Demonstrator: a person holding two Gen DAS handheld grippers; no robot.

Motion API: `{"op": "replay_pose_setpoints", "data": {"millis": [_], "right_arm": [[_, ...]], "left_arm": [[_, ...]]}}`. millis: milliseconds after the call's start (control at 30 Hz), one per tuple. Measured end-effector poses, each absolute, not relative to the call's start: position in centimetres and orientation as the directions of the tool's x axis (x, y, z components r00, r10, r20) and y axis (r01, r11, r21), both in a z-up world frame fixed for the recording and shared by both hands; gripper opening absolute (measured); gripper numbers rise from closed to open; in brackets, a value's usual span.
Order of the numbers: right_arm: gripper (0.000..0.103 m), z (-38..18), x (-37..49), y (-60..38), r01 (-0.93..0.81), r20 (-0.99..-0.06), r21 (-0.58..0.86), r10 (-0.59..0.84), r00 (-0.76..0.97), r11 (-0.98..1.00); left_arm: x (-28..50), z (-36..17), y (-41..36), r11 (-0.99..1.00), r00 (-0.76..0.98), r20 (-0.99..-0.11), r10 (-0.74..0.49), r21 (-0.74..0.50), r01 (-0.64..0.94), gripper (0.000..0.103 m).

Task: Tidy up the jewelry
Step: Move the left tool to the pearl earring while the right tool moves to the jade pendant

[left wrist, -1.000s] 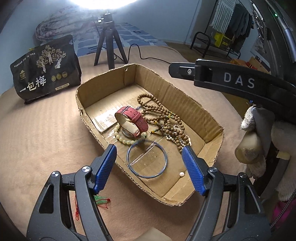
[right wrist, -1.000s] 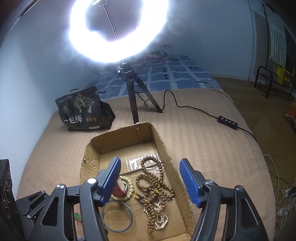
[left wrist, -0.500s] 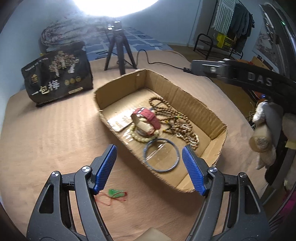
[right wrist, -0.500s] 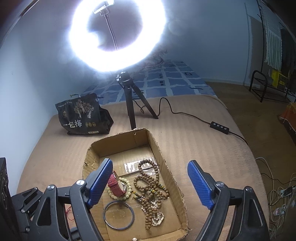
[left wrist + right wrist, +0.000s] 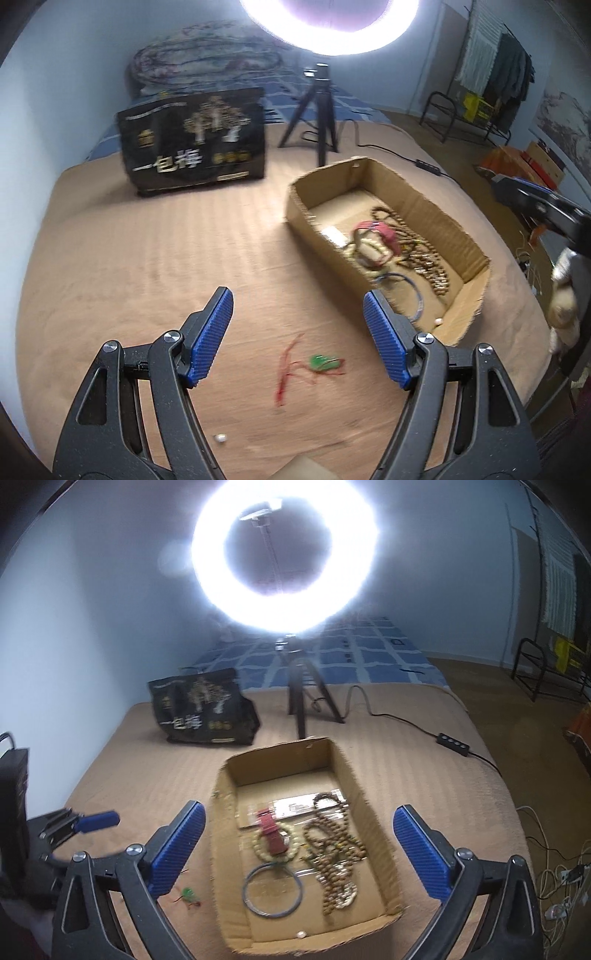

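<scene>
A cardboard box [image 5: 436,214] [image 5: 373,808] on the tan bed cover holds a red-strap watch [image 5: 380,234] [image 5: 271,829], brown bead strings [image 5: 428,262] [image 5: 332,838], a pale bead bracelet [image 5: 275,853], a blue bangle [image 5: 415,295] [image 5: 273,890] and a small pearl [image 5: 438,322] [image 5: 301,934]. A green pendant on red cord [image 5: 319,363] [image 5: 188,893] lies on the cover left of the box. A loose pearl [image 5: 220,438] lies near my left gripper [image 5: 298,328], which is open and empty above the pendant. My right gripper [image 5: 299,845] is open and empty over the box.
A black snack bag [image 5: 195,144] [image 5: 203,709] stands at the back left. A ring light tripod [image 5: 317,107] [image 5: 301,694] stands behind the box, its cable and switch [image 5: 452,744] trailing right. A clothes rack [image 5: 476,92] and a plush toy [image 5: 565,295] are at the right.
My left gripper swung left, off the box toward the green pendant on the cover. My right gripper pulled back and opened wider; the box now lies between its fingers.
</scene>
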State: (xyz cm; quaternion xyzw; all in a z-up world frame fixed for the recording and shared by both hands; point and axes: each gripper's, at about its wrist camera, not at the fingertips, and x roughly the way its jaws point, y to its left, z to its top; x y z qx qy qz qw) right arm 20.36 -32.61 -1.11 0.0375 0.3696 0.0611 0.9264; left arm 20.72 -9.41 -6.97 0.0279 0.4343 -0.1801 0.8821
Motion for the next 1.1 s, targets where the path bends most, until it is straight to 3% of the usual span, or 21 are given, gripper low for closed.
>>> {"op": "replay_pose_setpoints", "data": {"millis": [233, 667, 1100], "right_arm": [[0.103, -1.3, 18.3, -29.0, -0.19, -0.675, 0.107, 0.212, 0.707, 0.976], [0.102, -3.8, 15.3, -22.0, -0.354, -0.718, 0.092, 0.308, 0.624, 0.931], [0.084, -9.5, 15.4, -17.3, -0.44, -0.828, 0.064, 0.294, 0.478, 0.896]], "left_arm": [[20.4, -7.3, -6.1, 0.947, 0.581, -0.783, -0.223, -0.032, 0.32, 0.075], [19.2, -8.6, 0.0, 0.966, 0.574, -0.803, -0.161, -0.009, 0.258, 0.075], [15.7, -11.2, 2.5, 0.967, 0.517, -0.839, -0.168, -0.038, 0.253, 0.068]]}}
